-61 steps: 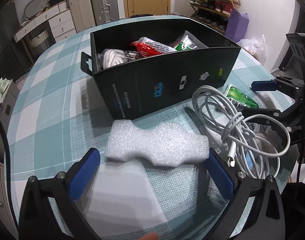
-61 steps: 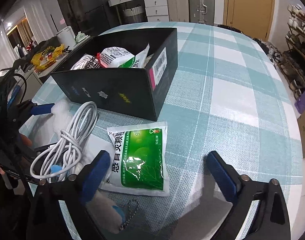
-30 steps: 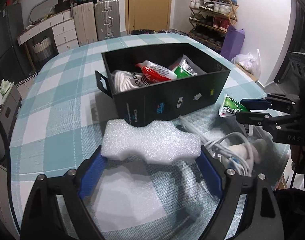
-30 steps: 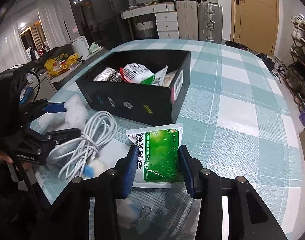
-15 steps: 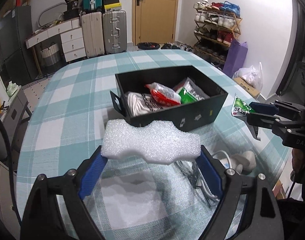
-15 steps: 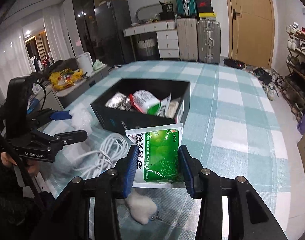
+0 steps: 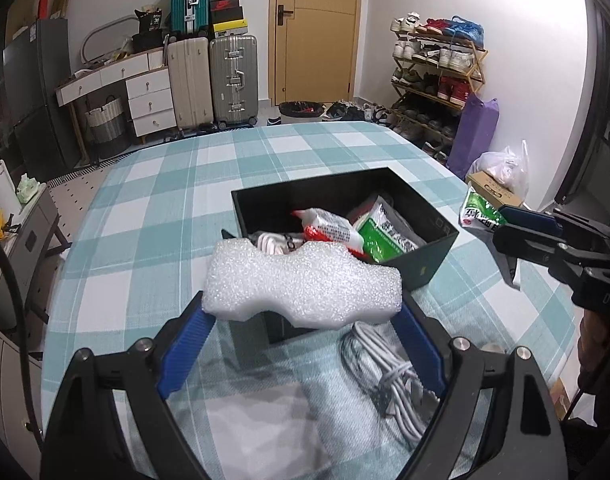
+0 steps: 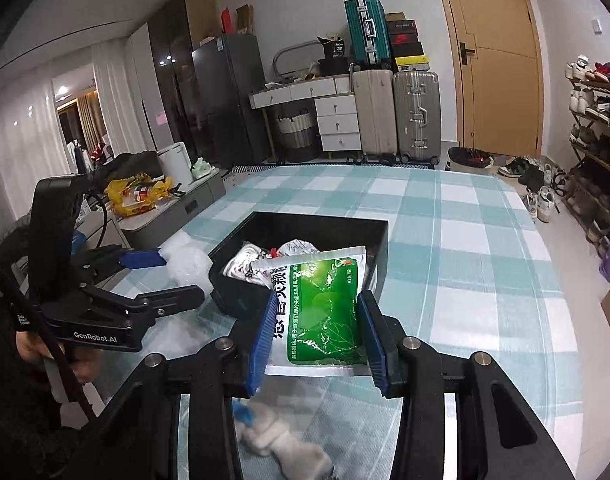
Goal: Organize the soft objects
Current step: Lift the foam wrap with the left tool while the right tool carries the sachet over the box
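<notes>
My left gripper (image 7: 301, 320) is shut on a white foam block (image 7: 301, 282) and holds it in the air just in front of the black box (image 7: 437, 220). The box holds several packets. My right gripper (image 8: 319, 328) is shut on a green medicine packet (image 8: 319, 312) and holds it above the near edge of the black box (image 8: 379, 248). The right gripper with its packet also shows in the left wrist view (image 7: 493, 224), to the right of the box. The left gripper with the foam shows in the right wrist view (image 8: 161, 276), left of the box.
A coiled white cable (image 7: 389, 372) lies on the checked tablecloth (image 7: 145, 216) below the left gripper. A white fluffy keychain toy (image 8: 281, 446) lies under the right gripper. Suitcases, drawers, a door and a shoe rack stand beyond the table.
Both grippers closed on their objects and lifted them off the table: the left with the foam block, the right with the green packet. Both now sit higher, close to the box.
</notes>
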`<state>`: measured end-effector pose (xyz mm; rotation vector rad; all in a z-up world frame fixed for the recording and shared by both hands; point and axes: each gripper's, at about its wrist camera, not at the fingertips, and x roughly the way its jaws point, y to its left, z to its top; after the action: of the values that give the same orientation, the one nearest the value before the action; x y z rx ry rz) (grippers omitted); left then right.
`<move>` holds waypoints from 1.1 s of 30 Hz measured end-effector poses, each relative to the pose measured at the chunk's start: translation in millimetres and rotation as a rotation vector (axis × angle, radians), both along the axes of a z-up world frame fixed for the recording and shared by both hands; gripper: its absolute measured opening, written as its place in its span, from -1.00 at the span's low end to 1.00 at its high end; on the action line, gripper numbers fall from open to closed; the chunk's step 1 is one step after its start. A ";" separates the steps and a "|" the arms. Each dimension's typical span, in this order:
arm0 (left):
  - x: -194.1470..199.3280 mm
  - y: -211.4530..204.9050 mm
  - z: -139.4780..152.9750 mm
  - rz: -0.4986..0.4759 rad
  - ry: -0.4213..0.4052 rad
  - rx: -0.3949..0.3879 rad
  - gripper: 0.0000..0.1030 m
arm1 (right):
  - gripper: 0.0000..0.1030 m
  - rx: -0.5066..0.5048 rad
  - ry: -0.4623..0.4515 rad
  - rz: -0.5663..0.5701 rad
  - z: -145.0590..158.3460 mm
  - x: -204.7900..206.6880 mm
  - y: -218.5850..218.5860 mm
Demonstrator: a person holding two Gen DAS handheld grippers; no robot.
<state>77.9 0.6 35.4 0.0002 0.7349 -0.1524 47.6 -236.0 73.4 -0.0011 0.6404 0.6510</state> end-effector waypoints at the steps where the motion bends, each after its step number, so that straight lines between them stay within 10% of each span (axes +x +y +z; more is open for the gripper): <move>1: 2.8 0.2 0.7 0.003 -0.004 -0.005 0.72 | -0.19 0.000 0.002 -0.002 0.0 1.9 1.5; 33: 64.0 -1.8 -4.5 0.054 -0.013 0.017 0.72 | -0.20 0.014 0.013 -0.058 -2.8 54.5 29.6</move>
<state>141.9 -1.1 30.9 -0.0026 0.7225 -0.0945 102.1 -206.4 70.6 0.0344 0.6460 0.6000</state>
